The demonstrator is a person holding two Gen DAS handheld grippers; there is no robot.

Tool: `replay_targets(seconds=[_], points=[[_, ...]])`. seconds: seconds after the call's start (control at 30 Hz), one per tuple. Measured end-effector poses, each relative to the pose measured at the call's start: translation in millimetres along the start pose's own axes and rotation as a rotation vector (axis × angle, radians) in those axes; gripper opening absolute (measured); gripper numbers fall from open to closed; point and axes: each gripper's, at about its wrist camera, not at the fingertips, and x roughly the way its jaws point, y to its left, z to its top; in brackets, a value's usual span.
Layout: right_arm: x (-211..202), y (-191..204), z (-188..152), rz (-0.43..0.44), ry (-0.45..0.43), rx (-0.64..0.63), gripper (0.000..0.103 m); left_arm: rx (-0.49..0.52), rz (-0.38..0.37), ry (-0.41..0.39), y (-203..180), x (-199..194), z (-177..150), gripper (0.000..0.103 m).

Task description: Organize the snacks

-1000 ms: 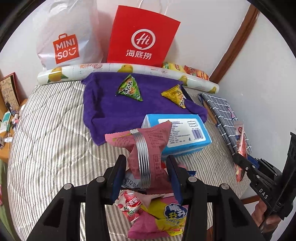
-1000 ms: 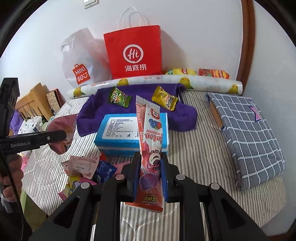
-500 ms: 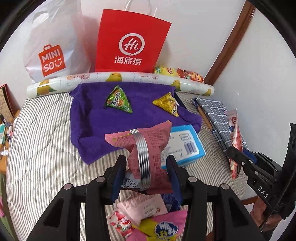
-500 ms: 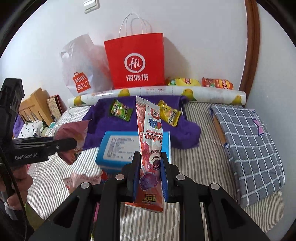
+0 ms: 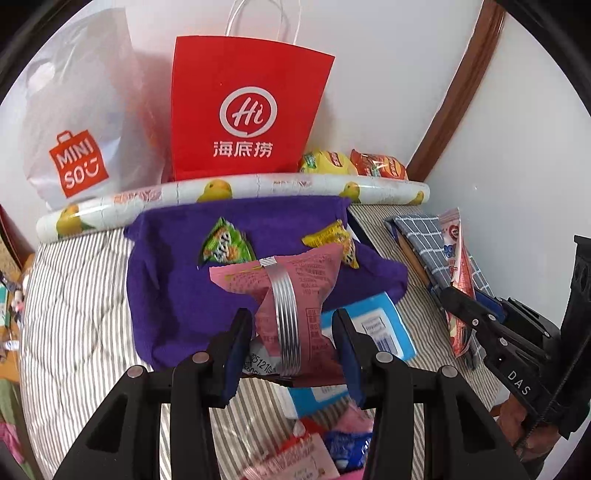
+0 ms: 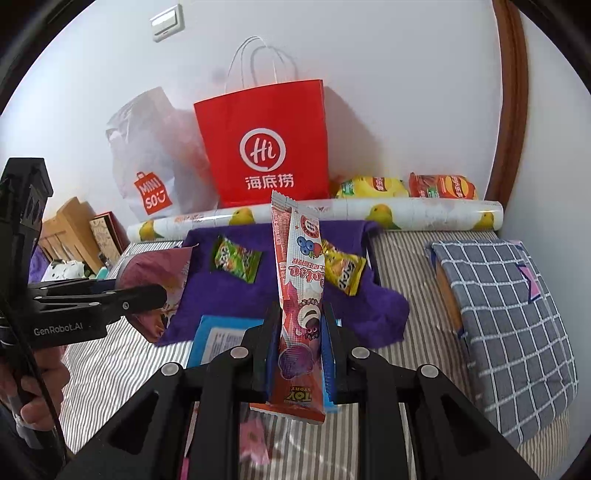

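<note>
Where purple towel (image 5: 177, 295) spreads, green packet (image 5: 225, 247), yellow packet (image 5: 332, 240).

You face a plain white wall (image 6: 388, 74) with a light switch (image 6: 167, 23) high on it and brown wood trim (image 6: 511, 103) at the right. A striped bed (image 5: 77, 314) fills the foreground, with wooden furniture (image 6: 70, 229) at its left.

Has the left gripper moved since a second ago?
Yes. The left gripper, shut on the pink packet, has moved forward toward the red bag: the blue box has slipped back beneath its fingers.
</note>
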Motion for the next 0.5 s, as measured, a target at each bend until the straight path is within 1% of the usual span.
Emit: replay_targets(seconds=[0.3, 0.5], points=[[33.1, -9.3, 20.6, -0.013, 0.004, 0.023, 0.02, 0.014, 0.038, -0.011, 14.1, 17.1, 28.8, 0.043], [55.0, -13.7, 30.8, -0.01, 0.007, 0.033, 0.02, -0.009, 0.052, -0.009, 29.0, 34.5, 45.1, 0.043]])
